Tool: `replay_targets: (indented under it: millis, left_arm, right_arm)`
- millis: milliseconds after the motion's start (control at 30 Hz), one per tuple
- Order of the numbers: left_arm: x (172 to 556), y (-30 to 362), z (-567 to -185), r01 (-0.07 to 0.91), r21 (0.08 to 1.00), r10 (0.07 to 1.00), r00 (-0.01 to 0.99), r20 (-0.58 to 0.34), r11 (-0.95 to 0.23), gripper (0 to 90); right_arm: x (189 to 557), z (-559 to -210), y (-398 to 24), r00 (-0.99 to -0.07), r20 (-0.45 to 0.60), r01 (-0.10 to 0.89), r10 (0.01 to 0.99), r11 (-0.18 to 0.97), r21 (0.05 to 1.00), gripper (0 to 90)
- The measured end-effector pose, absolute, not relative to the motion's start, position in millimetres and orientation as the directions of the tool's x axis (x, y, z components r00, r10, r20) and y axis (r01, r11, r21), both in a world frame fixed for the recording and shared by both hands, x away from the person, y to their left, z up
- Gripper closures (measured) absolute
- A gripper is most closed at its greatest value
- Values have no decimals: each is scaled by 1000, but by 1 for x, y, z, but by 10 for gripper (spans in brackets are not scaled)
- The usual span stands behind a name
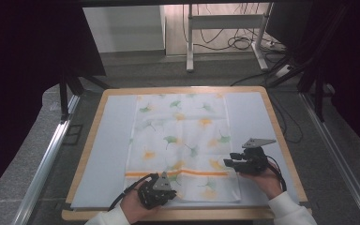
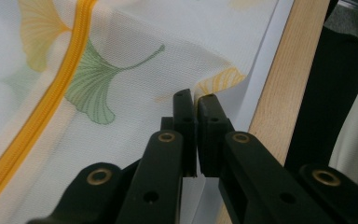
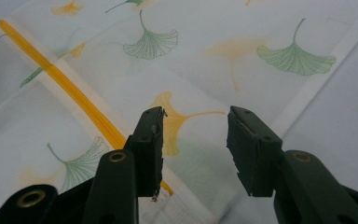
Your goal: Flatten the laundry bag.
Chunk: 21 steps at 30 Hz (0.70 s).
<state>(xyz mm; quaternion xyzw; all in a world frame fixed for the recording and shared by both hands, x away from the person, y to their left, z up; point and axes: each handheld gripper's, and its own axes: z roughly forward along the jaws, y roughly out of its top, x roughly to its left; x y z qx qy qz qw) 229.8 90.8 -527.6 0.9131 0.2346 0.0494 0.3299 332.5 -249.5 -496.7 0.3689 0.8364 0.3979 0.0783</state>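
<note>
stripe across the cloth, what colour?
Orange-yellow stripe on the white leaf-print cloth; it shows best in the left gripper view.

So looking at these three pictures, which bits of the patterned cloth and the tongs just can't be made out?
- High view: the left tongs tips, hidden under their own body and the hand.
- Left gripper view: how much cloth sits between the closed pads, hidden by the pads.
- Right gripper view: the cloth's far end, cut off by the top edge.
- High view: the right tongs gap, too small.
</note>
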Motion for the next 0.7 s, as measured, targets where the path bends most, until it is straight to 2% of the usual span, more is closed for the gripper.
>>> replay_targets:
  millis: [133, 367, 400, 467, 700]
  left_arm:
    - [229, 97, -527, 420, 640, 470, 876, -103, -643, 882]
    - [224, 104, -526, 422, 654, 474, 874, -110, -628, 869]
    - [224, 105, -525, 417, 659, 475, 874, -101, -626, 827]
    - [222, 106, -523, 409, 684, 489, 868, -88, -604, 648]
    - [236, 110, -507, 423, 737, 508, 852, -126, -528, 449]
  right_arm:
    - [333, -498, -250, -716, 163, 556, 678, 414, 721, 554]
    - [335, -500, -250, -714, 160, 558, 682, 415, 718, 550]
    - [335, -500, -250, -714, 159, 557, 682, 416, 719, 549]
    - [335, -499, -249, -713, 161, 559, 683, 413, 719, 547]
    - [337, -500, -250, -708, 157, 560, 689, 411, 719, 536]
